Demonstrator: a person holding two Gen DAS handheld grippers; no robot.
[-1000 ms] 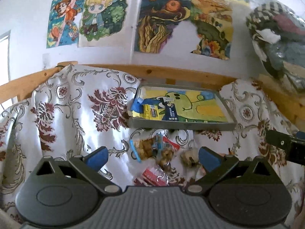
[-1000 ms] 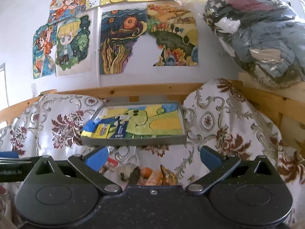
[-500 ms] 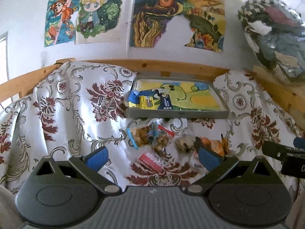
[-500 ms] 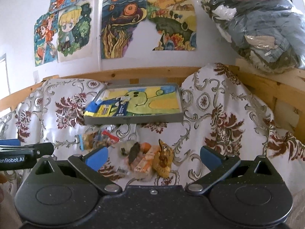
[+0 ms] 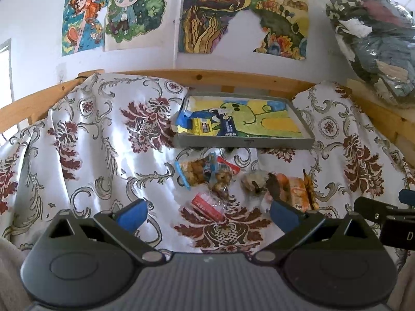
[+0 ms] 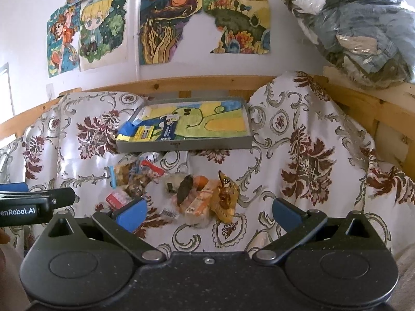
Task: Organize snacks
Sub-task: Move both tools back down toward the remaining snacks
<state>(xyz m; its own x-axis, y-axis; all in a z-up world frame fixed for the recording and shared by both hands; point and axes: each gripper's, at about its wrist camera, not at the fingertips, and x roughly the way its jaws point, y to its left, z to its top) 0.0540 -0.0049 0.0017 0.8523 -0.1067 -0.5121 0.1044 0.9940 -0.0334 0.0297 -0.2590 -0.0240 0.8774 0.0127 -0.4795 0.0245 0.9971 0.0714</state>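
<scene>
two hand-held claws hover over a floral bedspread [image 5: 109, 140] draped on a wooden bed frame [image 5: 233, 77] — both spread wide, both holding nothing. the left claw [image 5: 207, 213] shows its blue pads well apart above the cloth; the right claw [image 6: 207, 213] is parted just as far, and its black tip also juts in at the right edge of the left wrist view.

the landmark is a shallow grey tray [image 5: 243, 143] lined with a yellow-and-green cartoon picture, set at the far side of the bedspread near the frame. inside the tray, at its left end, lie a few blue and yellow packets [image 5: 205, 125].

the loose snacks sit on the cloth just in front of the tray, apart from it. nearest its left front corner is a clear bag of brown biscuits [image 5: 195, 173] with a blue strip; beside it a red-ended wrapper [image 5: 228, 166]. further in front lies a small red and white packet [image 5: 207, 206]. in front of the tray's middle is a heap of clear-wrapped orange snacks [image 6: 199, 202], touching a crumpled gold wrapper [image 6: 225, 197].

behind the tray, painted posters [image 6: 171, 23] hang on the white wall — to the right, a plastic-wrapped bundle of clothes [image 6: 358, 31].
</scene>
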